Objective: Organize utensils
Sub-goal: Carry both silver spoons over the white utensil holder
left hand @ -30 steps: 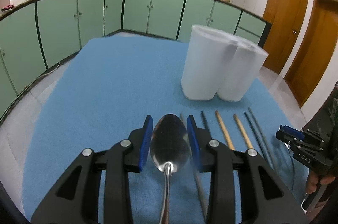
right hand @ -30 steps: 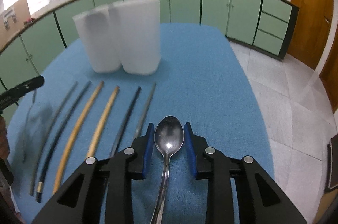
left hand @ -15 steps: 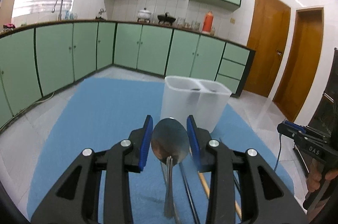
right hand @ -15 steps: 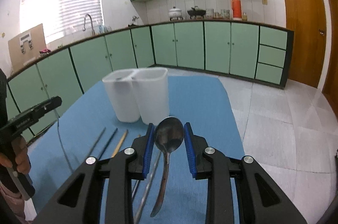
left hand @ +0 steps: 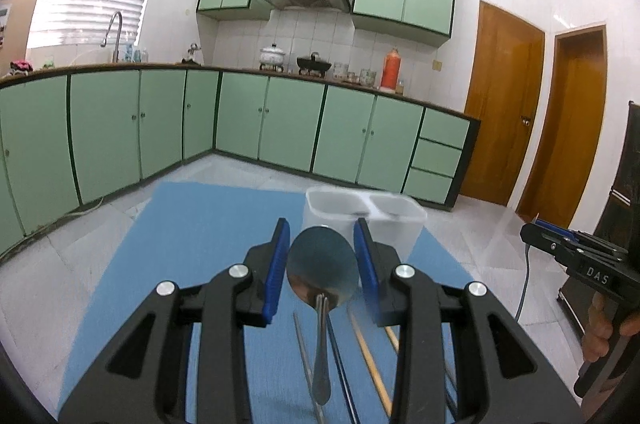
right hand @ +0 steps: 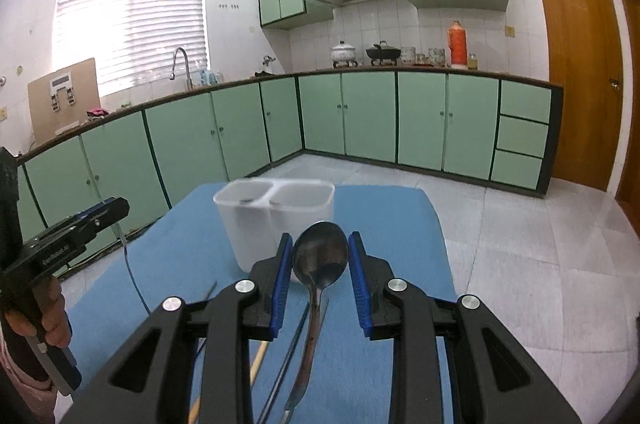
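Observation:
My left gripper (left hand: 321, 244) is shut on the bowl of a metal spoon (left hand: 322, 270), whose handle hangs down above the blue mat (left hand: 208, 232). My right gripper (right hand: 320, 250) is shut on the bowl of a second spoon (right hand: 320, 260) in the same way. A white two-compartment holder (left hand: 394, 224) (right hand: 248, 228) stands on the mat just beyond both grippers. Under the spoons lie wooden chopsticks (left hand: 370, 356) (right hand: 260, 360) and dark and metal chopsticks (left hand: 340, 364) (right hand: 288, 356).
The mat covers a table with tiled floor (right hand: 520, 244) around it. Green cabinets (left hand: 280, 119) line the far walls. A person's hand (right hand: 52, 316) grips the left tool's handle at the left edge of the right wrist view; the right tool (left hand: 580, 256) shows at the right edge of the left wrist view.
Both grippers have risen and tipped upward with their spoons. The spoons have left the mat, and the holder and chopsticks now sit lower in both views.

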Demonstrator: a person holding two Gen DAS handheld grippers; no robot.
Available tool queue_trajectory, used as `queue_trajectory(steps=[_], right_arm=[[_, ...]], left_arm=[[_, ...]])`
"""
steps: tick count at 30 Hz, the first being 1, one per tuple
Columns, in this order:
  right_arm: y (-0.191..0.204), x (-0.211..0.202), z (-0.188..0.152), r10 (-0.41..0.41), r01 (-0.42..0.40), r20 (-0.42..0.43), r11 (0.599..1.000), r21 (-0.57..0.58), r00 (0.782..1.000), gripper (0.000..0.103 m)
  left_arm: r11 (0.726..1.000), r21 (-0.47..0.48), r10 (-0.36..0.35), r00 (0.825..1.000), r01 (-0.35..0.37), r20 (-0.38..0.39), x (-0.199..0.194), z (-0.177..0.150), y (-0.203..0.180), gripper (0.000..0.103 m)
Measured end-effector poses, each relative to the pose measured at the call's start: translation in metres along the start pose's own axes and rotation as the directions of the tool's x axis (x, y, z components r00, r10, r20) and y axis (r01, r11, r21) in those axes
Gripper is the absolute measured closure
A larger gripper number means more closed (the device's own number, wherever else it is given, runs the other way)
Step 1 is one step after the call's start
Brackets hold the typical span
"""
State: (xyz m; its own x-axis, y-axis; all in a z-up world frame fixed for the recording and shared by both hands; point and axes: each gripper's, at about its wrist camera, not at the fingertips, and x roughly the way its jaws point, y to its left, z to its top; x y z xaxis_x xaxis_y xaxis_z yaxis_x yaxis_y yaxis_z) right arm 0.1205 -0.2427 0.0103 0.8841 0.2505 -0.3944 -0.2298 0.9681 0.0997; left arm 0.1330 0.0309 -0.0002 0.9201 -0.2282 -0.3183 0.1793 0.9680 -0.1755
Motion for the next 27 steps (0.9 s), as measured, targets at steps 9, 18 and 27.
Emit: queue_trajectory(steps=[9,18,27], right_arm=[[0.007,0.017,0.061,0.021,-0.021,0.118,1.0,-0.007,0.993,0.075],[0.023,0.059,0.11,-0.016,0.026,0.234,0.999,-0.042,0.972,0.075],[0.032,0.13,0.112,-0.076,0.096,0.223,0.992,-0.084,0.972,0.075]], left_arm=[[0.999,0.031,-0.024,0.993,0.021,0.115,0.016,0.057,-0.017,0.071],[0.999,0.022,-0.043,0.977,0.039,0.207,0.071,0.109,-0.034,0.071],[0.999,0.034,-0.024,0.986,0.018,0.162,0.142,0.101,-0.036,0.071]])
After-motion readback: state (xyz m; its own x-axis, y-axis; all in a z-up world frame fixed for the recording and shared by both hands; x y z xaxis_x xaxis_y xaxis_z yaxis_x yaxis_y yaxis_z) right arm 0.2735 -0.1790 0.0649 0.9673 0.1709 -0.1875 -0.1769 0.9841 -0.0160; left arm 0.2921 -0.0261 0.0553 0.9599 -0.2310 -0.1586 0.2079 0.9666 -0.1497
